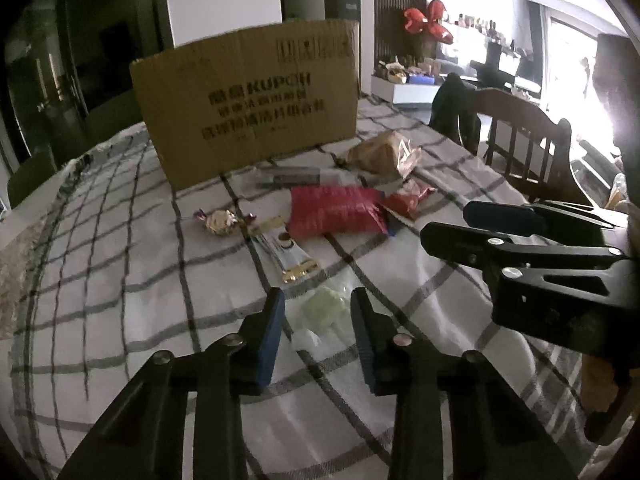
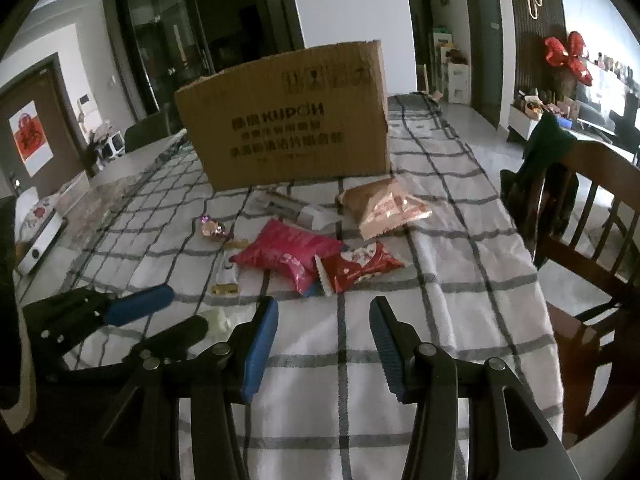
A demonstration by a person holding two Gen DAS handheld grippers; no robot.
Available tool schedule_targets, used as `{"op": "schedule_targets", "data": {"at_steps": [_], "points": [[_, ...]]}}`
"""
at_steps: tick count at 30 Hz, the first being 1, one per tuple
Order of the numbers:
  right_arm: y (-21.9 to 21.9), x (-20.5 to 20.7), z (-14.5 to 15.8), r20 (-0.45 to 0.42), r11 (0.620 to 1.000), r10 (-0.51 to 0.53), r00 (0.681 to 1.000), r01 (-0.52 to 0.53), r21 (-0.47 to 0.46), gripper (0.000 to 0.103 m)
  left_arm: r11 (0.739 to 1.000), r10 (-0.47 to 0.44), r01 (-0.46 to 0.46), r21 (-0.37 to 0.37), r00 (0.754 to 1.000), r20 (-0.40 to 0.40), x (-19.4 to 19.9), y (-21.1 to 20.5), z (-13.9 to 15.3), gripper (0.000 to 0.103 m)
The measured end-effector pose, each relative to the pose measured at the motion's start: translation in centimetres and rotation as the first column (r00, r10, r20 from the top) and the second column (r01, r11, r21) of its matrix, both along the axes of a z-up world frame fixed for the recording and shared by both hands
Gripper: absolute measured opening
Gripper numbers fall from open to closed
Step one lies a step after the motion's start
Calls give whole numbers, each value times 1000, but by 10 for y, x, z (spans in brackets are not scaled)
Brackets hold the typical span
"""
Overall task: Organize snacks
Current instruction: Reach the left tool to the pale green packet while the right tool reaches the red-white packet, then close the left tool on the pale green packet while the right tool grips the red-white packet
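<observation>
Pale green sweet sits between my left fingers, not yet pinched, so I should close squarely; right fingers hang open, empty.

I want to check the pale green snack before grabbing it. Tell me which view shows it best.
The left wrist view: the pale green snack lies in full sight between that gripper's fingers. In the right wrist view, only a pale sliver shows beside the left gripper.
</observation>
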State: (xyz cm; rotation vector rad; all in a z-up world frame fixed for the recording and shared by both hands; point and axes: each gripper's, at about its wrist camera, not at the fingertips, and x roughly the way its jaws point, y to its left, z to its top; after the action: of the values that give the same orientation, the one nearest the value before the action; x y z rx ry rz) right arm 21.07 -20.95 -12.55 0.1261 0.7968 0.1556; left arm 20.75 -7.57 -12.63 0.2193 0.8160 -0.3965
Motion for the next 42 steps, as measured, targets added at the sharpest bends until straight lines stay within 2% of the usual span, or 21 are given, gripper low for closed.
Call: {"op": "schedule_targets", "data": {"at_steps": [8, 10, 16, 21, 29, 34, 42], "points": [[1, 1, -7, -19, 1000, -1, 1000, 1, 3, 49, 1000, -1, 1, 9, 999, -32, 9, -3, -12, 30], [1, 2, -7, -23, 1000, -1, 1000, 1, 6, 49, 1000, -1, 2, 7, 999, -39, 11, -3, -13, 26], [2, 3, -8, -22, 1000, 1, 1000, -1, 9, 49, 1000, 10, -10, 7, 999, -38, 11, -2, -12, 26], [-2, 4, -9, -17, 1000, -15, 1000, 15, 14, 49, 998, 37, -37, -49, 999, 1, 13, -2, 6, 26], [-14, 20, -4, 7, 987, -141, 990, 140, 82, 49, 997, 65, -62, -45, 995, 72, 23, -12, 22, 26], [-22, 34, -7, -20, 953, -252, 967, 252, 167, 49, 996, 79, -76, -39, 993, 90, 34, -15, 21, 26], [-26, 52, -17, -75, 912, -356, 931, 364, 188, 49, 995, 96, -92, -35, 988, 121, 49, -20, 21, 26]]}}
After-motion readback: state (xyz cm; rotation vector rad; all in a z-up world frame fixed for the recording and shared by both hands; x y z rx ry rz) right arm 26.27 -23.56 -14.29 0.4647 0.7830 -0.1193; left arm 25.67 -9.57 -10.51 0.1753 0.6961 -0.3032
